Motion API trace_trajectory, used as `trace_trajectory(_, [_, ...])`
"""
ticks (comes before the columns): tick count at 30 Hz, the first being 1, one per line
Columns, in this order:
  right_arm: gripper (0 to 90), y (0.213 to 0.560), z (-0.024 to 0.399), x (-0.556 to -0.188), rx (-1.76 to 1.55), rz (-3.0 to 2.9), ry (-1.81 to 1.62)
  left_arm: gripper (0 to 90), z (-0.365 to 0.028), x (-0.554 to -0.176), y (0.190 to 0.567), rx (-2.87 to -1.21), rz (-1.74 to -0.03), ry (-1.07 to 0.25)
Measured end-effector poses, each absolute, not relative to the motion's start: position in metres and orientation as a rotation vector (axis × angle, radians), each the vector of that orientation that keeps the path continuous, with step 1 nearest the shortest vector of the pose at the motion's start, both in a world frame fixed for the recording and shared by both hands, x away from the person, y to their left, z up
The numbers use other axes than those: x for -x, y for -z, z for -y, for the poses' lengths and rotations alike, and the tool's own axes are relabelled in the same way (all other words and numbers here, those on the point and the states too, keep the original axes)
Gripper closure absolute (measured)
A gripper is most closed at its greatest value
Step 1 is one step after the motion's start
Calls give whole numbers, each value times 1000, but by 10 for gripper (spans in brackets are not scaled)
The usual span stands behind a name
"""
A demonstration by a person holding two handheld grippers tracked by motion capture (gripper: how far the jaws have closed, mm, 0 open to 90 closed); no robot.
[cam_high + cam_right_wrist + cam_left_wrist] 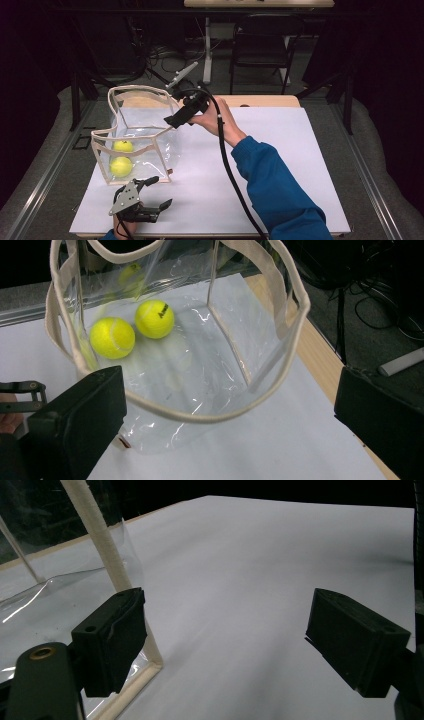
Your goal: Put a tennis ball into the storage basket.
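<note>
High view: white table point(280, 165) under a clear plastic bag point(145, 145) with cream trim, standing open-topped near the left edge, toward the far corner. Inside, on the bag's floor, two yellow tennis balls point(121, 166), touching or nearly so, one just behind the other point(123, 146).

Right gripper point(176, 120) up at the bag's right rim, held from the right by a hand on a blue sleeve, black cable trailing back toward the near edge. Right gripper view: jaws spread wide, nothing between the pads, looking down through the open mouth of the bag at both balls point(112, 337) lying side by side.

Left gripper point(156, 192) low near the near left corner, just in front of the bag. Left gripper view: jaws wide apart, nothing gripped, left pad just beside the bag's cream corner seam point(107, 555); touching or not, cannot tell.
</note>
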State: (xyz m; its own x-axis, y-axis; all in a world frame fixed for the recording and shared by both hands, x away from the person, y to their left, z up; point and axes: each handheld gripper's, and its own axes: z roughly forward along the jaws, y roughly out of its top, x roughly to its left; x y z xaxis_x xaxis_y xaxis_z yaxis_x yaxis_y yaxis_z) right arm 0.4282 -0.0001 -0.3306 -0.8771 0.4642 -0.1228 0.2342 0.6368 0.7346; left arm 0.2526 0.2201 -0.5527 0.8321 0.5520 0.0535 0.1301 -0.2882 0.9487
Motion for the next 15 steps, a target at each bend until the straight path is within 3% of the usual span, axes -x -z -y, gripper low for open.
trace_trajectory(15, [0,348,40,-424,-607,-2563,-1118,158,-217,-255,553,-1857,-503,-446])
